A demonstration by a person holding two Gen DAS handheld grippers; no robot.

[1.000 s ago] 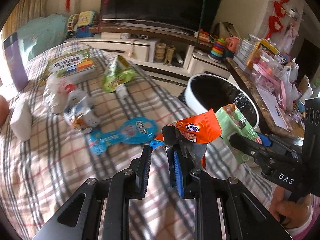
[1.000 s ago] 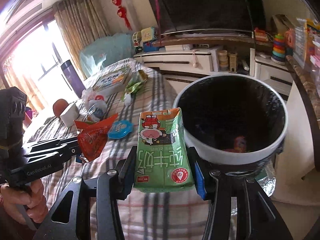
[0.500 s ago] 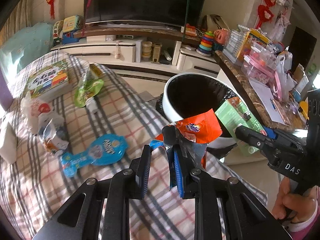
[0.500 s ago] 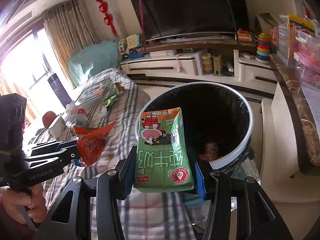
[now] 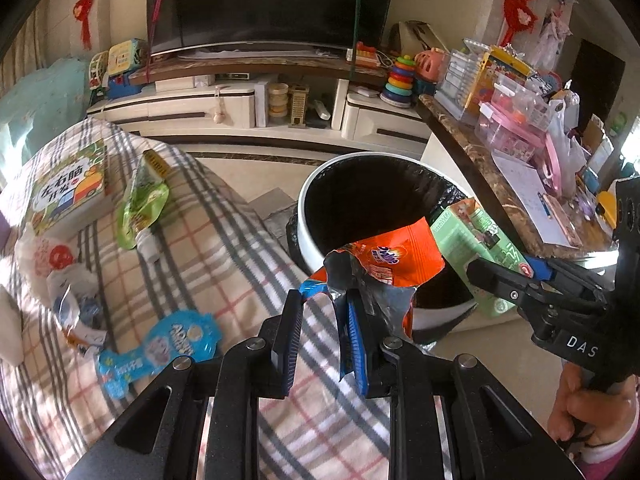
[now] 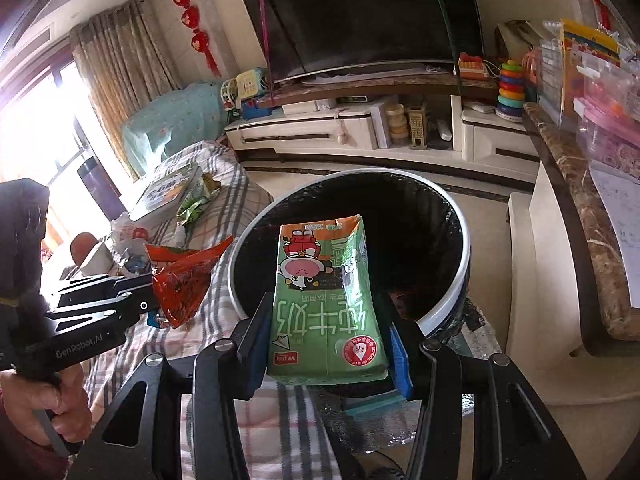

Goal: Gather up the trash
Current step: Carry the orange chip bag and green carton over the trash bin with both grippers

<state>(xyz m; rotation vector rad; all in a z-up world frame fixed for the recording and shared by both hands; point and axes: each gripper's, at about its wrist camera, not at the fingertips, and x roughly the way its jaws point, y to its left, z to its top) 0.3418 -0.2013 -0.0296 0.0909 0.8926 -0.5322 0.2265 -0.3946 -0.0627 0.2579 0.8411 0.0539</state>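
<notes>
My left gripper is shut on an orange snack wrapper, held at the near rim of the white trash bin with a black liner. My right gripper is shut on a green milk carton, held upright over the bin's near edge. The carton shows in the left wrist view to the right of the wrapper. The wrapper shows in the right wrist view left of the bin. A little red trash lies inside the bin.
On the plaid blanket lie a blue wrapper, a green pouch, crumpled plastic and a picture book. A marble counter with clutter stands right of the bin. A TV stand is behind.
Both grippers have moved toward the bin with their trash. The carton now hangs over the bin's opening and the wrapper sits at its rim. Both grips are unchanged.
</notes>
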